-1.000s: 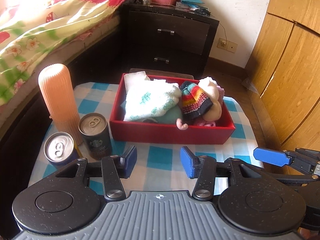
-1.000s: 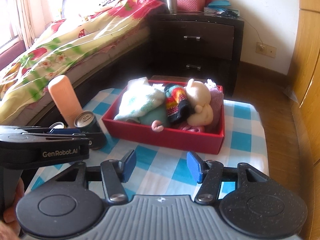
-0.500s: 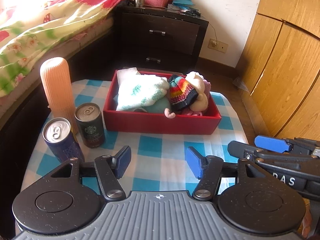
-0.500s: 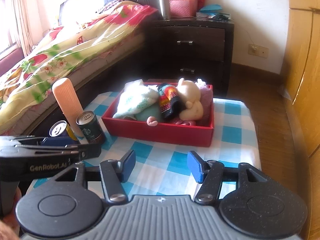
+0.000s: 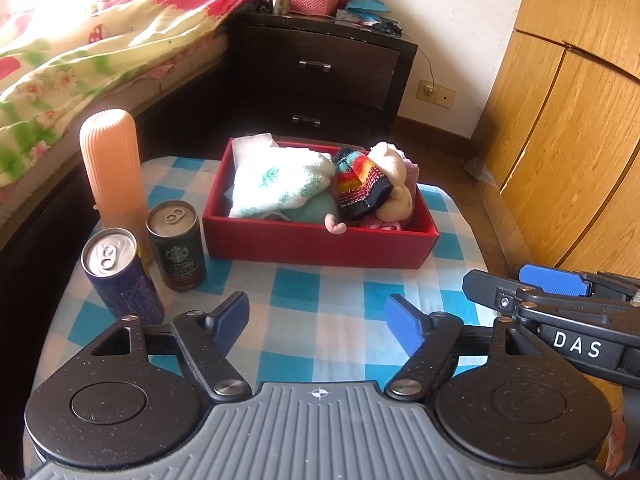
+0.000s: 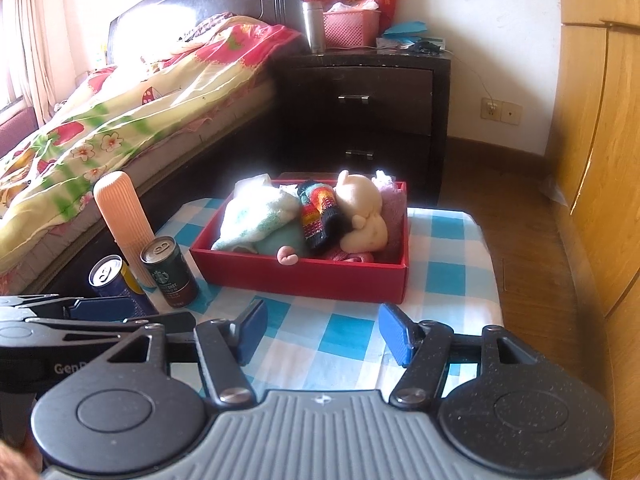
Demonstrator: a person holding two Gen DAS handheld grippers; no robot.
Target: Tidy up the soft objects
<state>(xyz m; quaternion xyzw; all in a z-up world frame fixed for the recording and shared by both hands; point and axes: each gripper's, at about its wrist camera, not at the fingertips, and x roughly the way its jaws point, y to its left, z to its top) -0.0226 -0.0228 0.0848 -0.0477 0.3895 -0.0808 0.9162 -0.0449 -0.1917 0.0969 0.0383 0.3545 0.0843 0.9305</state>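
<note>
The red box (image 5: pixel 320 246) is taken as landmark, set on the checked cloth (image 5: pixel 308 304), its long axis lying crosswise to both sets of fingers. All soft things are seen inside it: white towel (image 5: pixel 276 182) at its left end, striped knit (image 5: pixel 362 188) at its middle, cream plush (image 5: pixel 394 188) toward its right end, a pink foot (image 5: pixel 335 226) hanging over its near wall. Left gripper (image 5: pixel 318 320) and right gripper (image 6: pixel 322 330) are held on the near side of the box, well apart from it, jaws spread wide, nothing gripped. Neither is judged clearly nearer; the left faces the box middle more squarely. Two cans (image 5: pixel 176 246) and a ribbed peach bottle (image 5: pixel 114 168) are noted left of the box. Against the earlier frames, both grippers are found drawn farther back from the box, its contents unchanged; the sorting is judged done or nearly so.
</note>
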